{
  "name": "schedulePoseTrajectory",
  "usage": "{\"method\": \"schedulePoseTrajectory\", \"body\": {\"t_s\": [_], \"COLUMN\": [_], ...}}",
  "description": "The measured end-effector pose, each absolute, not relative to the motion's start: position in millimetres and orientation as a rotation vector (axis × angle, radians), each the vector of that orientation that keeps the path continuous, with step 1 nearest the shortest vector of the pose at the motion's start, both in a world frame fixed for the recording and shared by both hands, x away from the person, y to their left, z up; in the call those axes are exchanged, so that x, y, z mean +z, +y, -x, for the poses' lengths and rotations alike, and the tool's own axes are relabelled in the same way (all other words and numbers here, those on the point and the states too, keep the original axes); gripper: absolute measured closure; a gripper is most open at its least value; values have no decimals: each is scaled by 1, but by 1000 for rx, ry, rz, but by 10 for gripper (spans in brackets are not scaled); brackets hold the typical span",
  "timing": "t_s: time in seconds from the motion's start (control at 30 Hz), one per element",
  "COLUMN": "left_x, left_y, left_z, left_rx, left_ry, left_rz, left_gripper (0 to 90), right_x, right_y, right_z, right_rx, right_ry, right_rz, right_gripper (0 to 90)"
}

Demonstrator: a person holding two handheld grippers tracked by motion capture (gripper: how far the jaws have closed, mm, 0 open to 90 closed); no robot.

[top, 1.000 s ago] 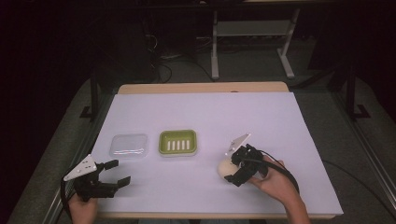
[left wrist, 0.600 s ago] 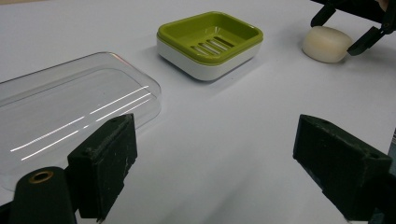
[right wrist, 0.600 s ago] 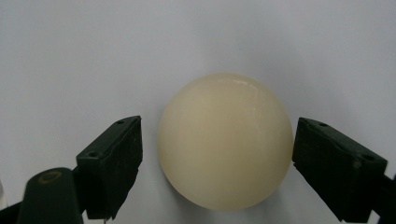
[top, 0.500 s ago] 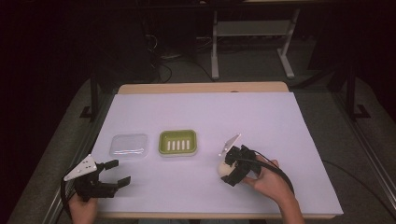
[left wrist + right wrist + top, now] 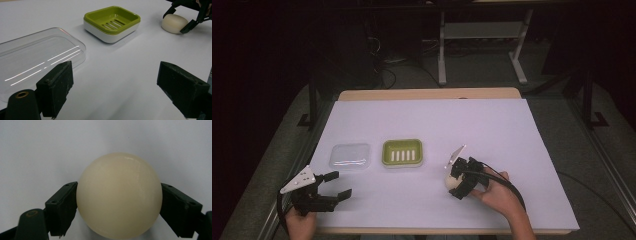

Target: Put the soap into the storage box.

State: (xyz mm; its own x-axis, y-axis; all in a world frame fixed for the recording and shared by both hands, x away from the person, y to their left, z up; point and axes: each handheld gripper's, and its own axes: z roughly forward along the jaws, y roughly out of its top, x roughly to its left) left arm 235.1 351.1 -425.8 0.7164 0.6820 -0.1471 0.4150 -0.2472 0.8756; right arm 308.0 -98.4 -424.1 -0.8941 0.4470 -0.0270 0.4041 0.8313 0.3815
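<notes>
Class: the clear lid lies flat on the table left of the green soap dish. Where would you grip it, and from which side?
Grip the clear lid at its near rim, coming in low from the person's side with the left tongs, open beside it. It lies flat and shallow, so the thin edge probably fits.

High view overhead; gripper views near tabletop [image 5: 522, 150]

The white table [image 5: 512, 150] lies bare across its far half and its right side, so a hand can pass freely there. Three things stand in a row nearer the front: the clear lid [image 5: 349, 155] at the left, the green soap dish [image 5: 402, 153] just beside it, and the cream soap [image 5: 452, 181] well apart to the right. Bare strips run between them and along the front edge.
</notes>
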Motion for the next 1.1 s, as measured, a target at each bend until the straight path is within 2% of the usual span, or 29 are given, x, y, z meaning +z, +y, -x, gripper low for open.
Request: {"method": "schedulePoseTrajectory", "body": {"t_s": [0.47,1.1], "left_x": [-426,-426], "left_y": [351,352], "left_z": [-235,-235], "left_rx": [317,322], "left_ry": [854,854], "left_rz": [-1885,-1882], "left_gripper": [128,128], "right_x": [-426,-421], "right_y": [-96,-90], "right_z": [-308,-311], "right_rx": [528,443], "right_ry": [2900,2935], "right_rz": [-652,-670], "right_gripper": [234,244]}}
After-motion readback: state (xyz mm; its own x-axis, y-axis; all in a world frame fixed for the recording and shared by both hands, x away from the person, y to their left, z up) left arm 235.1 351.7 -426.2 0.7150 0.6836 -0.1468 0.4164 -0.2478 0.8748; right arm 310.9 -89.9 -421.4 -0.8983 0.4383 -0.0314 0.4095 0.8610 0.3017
